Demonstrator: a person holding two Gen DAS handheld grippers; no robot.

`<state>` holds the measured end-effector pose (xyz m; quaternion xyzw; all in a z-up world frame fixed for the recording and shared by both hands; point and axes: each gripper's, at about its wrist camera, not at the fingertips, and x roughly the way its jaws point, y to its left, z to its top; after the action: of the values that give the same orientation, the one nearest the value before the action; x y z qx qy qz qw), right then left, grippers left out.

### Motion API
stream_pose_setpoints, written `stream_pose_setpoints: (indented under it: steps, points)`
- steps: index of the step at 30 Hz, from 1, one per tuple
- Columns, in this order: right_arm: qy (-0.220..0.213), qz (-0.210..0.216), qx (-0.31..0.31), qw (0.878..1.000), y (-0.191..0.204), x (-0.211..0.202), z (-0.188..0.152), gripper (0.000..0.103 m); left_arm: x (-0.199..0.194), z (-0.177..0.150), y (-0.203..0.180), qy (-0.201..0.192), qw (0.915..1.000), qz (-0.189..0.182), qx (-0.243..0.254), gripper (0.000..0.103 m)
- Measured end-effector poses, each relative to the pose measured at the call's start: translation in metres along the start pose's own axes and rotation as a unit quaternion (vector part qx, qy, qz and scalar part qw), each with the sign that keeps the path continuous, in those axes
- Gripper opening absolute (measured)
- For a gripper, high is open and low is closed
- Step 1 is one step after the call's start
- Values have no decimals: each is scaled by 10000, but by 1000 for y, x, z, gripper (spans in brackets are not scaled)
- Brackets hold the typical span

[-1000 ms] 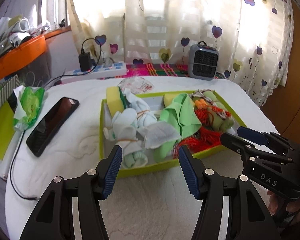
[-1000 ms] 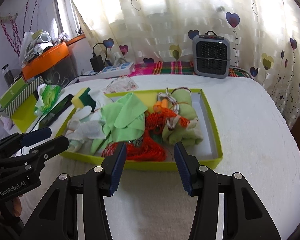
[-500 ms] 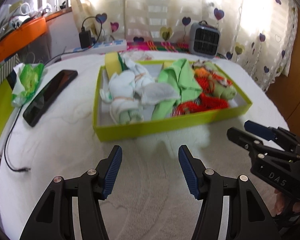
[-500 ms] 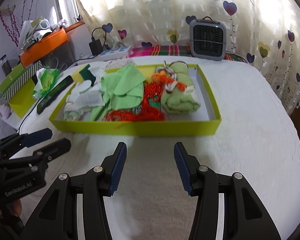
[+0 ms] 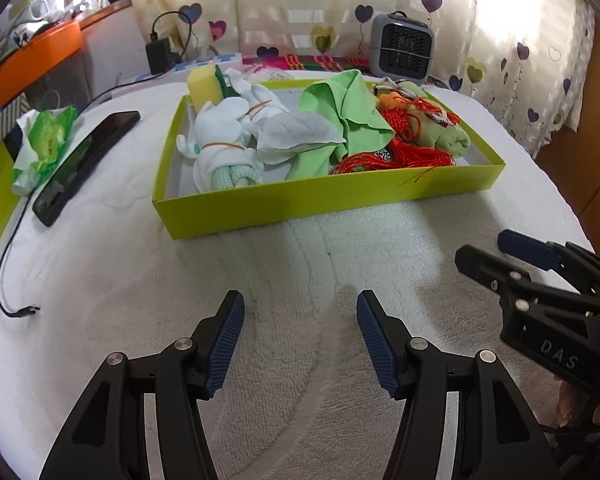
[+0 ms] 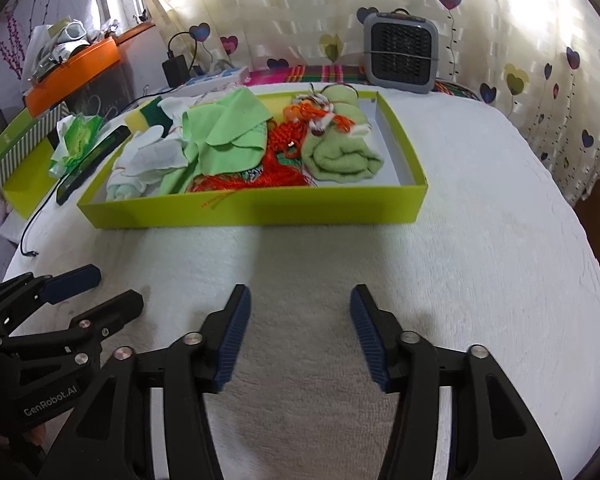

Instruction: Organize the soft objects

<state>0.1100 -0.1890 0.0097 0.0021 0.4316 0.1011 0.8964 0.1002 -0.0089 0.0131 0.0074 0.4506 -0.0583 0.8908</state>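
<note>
The lime-green tray (image 5: 324, 204) is seen at 12 o'clock of both grippers on the white cover (image 5: 300, 280), holding rolled socks (image 5: 220, 148), a green cloth (image 5: 348, 112) and red cord (image 5: 396, 156). Left gripper (image 5: 300, 308): jaws apart, nothing held. Right gripper (image 6: 298, 304): jaws opening, nothing between them. A rolled green towel (image 6: 340, 152) is seen fully only in the right view; the phone (image 5: 84, 160) lies clearest in the left view, at 9 o'clock of the tray.
</note>
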Motion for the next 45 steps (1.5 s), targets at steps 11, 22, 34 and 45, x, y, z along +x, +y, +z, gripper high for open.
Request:
stream_pose_setpoints:
  steps: [11,22,34,45]
  points:
    - [58,-218,-143,9996,2,-2,-7,59,0,-5,-5,-134,9994,260,-157,58]
    - [60,-324,-290,9990,6,-2,-11,63,0,-7,-7,-231,9990,325,-201,59]
    - [86,-310,-356,9988,7,-1,-11,68,0,-7,-8,-230,9990,351,-180,59]
    - [86,-309,-356,9989,7,-1,-11,68,0,-7,-8,-231,9990,350,-181,59]
